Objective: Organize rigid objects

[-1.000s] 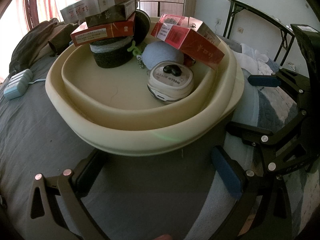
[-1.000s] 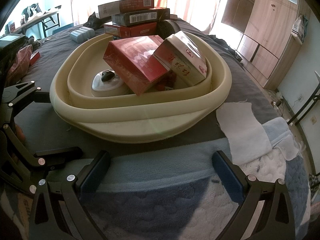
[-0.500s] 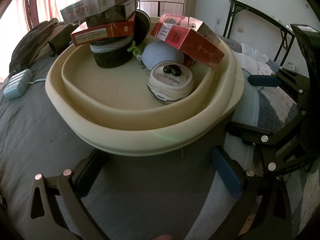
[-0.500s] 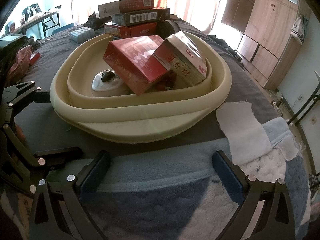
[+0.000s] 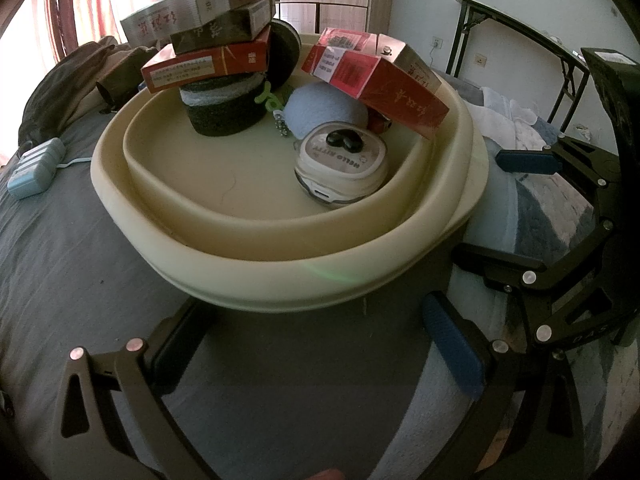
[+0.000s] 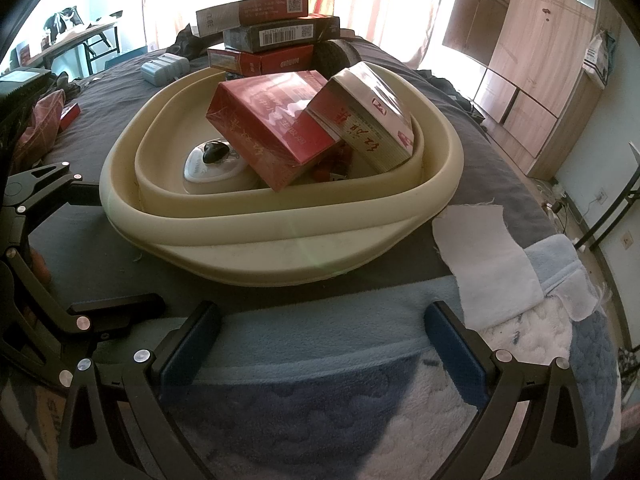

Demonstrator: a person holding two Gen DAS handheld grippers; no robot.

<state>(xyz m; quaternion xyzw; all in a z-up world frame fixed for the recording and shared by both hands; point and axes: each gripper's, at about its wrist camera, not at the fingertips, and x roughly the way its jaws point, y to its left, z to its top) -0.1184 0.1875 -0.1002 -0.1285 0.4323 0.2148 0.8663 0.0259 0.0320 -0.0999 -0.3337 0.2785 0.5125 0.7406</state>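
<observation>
A cream basin [image 5: 280,264] [image 6: 280,236] rests on a bed. Inside it, three flat cartons [image 5: 208,32] [image 6: 272,32] are stacked on a dark round roll [image 5: 224,112]. Two red cartons [image 5: 384,76] [image 6: 276,132] lean against the basin's far rim. A white round case with a black piece on top [image 5: 344,164] [image 6: 212,164] lies on the basin floor beside a pale blue ball [image 5: 324,108]. My left gripper [image 5: 316,344] is open just short of the basin, holding nothing. My right gripper [image 6: 320,340] is open too, over the blue blanket, and appears at the right in the left wrist view [image 5: 532,208].
A pale blue power strip [image 5: 36,168] [image 6: 164,66] lies on the grey sheet beyond the basin. A white cloth [image 6: 480,264] sits right of the basin on a blue blanket [image 6: 320,400]. A folding table [image 5: 520,32] and a wooden wardrobe [image 6: 540,60] stand past the bed.
</observation>
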